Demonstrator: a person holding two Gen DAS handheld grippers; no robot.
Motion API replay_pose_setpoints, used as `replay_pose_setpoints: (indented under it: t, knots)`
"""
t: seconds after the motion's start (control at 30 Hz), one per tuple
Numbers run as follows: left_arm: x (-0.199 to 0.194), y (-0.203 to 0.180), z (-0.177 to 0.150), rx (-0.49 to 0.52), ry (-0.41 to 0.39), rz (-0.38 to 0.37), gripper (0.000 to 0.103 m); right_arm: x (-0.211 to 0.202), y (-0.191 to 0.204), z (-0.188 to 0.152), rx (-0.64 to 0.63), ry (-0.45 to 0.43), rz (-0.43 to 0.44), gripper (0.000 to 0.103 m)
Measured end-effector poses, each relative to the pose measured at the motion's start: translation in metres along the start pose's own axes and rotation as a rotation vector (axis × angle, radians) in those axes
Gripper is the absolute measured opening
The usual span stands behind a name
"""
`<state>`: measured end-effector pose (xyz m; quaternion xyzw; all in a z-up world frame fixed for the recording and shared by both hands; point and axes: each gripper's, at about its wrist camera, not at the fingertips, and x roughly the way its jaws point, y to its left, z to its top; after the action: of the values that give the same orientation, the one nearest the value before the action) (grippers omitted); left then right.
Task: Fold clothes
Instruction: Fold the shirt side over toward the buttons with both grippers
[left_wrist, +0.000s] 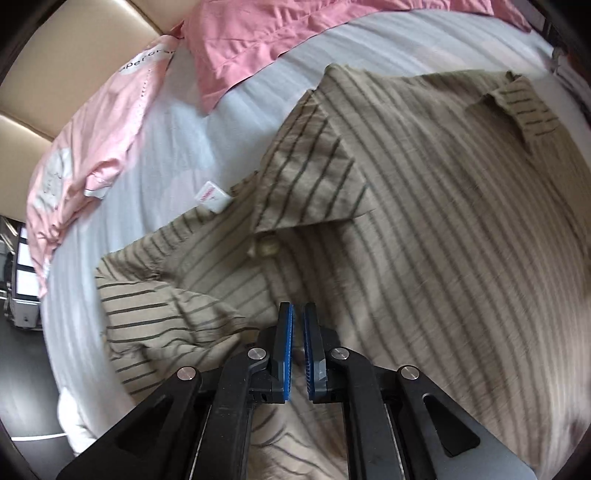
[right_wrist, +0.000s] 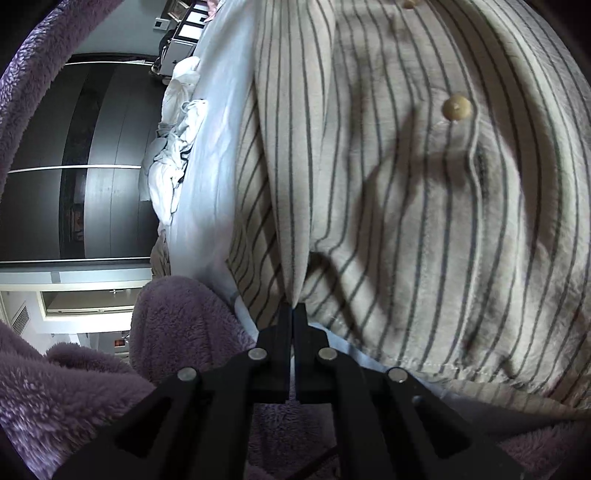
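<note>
A beige shirt with dark stripes (left_wrist: 424, 206) lies spread on the bed, its collar (left_wrist: 517, 107) at the upper right and one sleeve (left_wrist: 314, 162) folded over the front. My left gripper (left_wrist: 298, 314) hovers over the shirt's middle. Its blue pads (left_wrist: 287, 343) stand almost together with a thin slit, and nothing is between them. In the right wrist view the shirt (right_wrist: 424, 221) fills the frame, with a button (right_wrist: 457, 107) on the placket. My right gripper (right_wrist: 294, 309) is shut on a pinched fold of the shirt's edge, which rises as a taut ridge from the tips.
The bed sheet (left_wrist: 155, 155) is pale blue-grey. Pink pillows (left_wrist: 251, 37) and a pink cover (left_wrist: 92, 147) lie at the head of the bed. A small white tag (left_wrist: 214, 197) sits beside the shirt. A purple fleece sleeve (right_wrist: 74, 387) and white crumpled cloth (right_wrist: 173, 147) border the bed.
</note>
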<state>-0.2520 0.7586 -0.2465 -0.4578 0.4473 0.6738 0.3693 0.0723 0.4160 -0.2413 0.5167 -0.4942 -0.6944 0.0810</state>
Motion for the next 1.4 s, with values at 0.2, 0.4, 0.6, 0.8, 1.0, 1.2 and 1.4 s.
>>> replay_pose_setpoints:
  t: [0.2, 0.4, 0.6, 0.8, 1.0, 1.2, 1.4]
  knots:
    - [-0.052, 0.039, -0.039, -0.058, -0.074, -0.079, 0.03, -0.001, -0.002, 0.001, 0.003, 0.009, -0.045, 0.001]
    - [-0.123, 0.094, -0.152, -0.158, -0.162, -0.177, 0.032, -0.007, -0.006, -0.003, 0.019, -0.02, -0.117, 0.005]
    - [-0.174, 0.101, -0.305, -0.274, -0.183, -0.229, 0.042, -0.027, 0.001, -0.014, 0.008, -0.097, -0.181, 0.007]
    - [-0.163, 0.083, -0.427, -0.52, -0.146, -0.267, 0.042, -0.05, 0.017, -0.015, -0.041, -0.201, -0.235, 0.007]
    - [-0.14, 0.041, -0.487, -0.684, -0.164, -0.428, 0.042, -0.061, 0.021, -0.02, -0.091, -0.3, -0.279, 0.007]
    - [-0.127, 0.015, -0.501, -0.669, -0.146, -0.457, 0.042, -0.056, 0.009, -0.033, -0.099, -0.358, -0.231, 0.007]
    - [-0.122, 0.01, -0.513, -0.706, -0.123, -0.503, 0.042, -0.045, 0.002, -0.035, -0.065, -0.365, -0.174, 0.007]
